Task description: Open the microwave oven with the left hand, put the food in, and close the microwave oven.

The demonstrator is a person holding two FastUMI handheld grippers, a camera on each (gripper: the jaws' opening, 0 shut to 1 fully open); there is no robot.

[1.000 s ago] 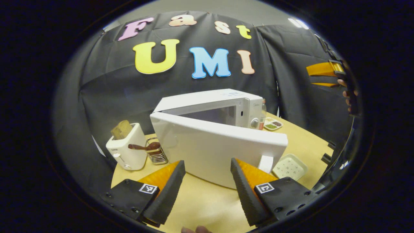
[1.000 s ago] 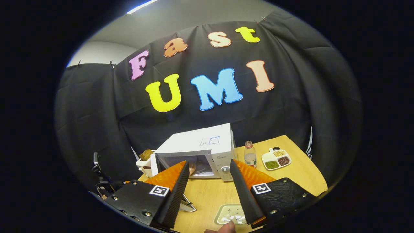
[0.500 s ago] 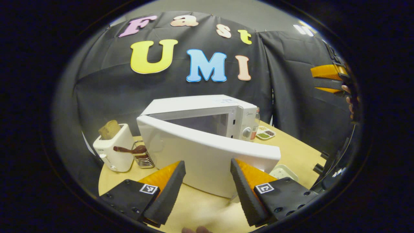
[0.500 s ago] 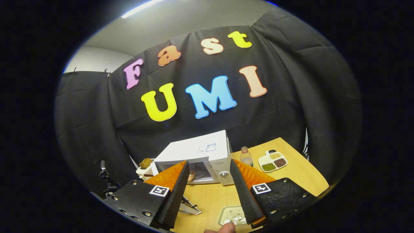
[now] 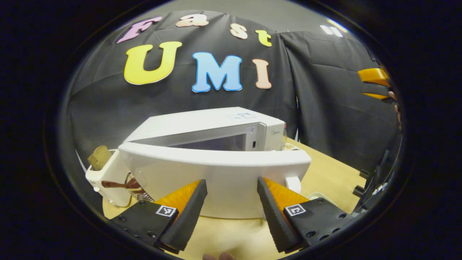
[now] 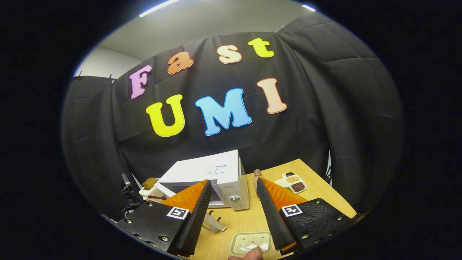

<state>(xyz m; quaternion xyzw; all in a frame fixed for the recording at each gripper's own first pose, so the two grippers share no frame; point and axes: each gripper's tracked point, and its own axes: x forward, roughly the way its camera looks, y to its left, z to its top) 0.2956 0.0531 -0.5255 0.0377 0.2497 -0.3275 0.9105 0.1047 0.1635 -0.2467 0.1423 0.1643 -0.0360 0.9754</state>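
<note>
The white microwave [image 5: 216, 124] stands on the wooden table [image 5: 335, 169] with its door [image 5: 213, 177] partly open, swung across its front. My left gripper [image 5: 229, 216] is open, and the door's outer face lies close ahead of its fingers; contact cannot be told. In the right gripper view the microwave [image 6: 216, 171] sits farther off with the door ajar. My right gripper [image 6: 231, 220] hangs open and holds nothing, above a pale square plate [image 6: 251, 242]. Its orange fingers [image 5: 373, 83] also appear high at the right edge of the left gripper view.
A white toaster [image 5: 104, 177] with bread and a wire rack with a brown spoon [image 5: 126, 185] stand left of the microwave. A bottle [image 6: 257, 175] and a divided dish of beans [image 6: 290, 182] sit to its right. The booth's black cloth wall stands close behind.
The microwave door has swung further toward shut. My left gripper has moved left along with the door. The right gripper has drawn back a little and turned right.
</note>
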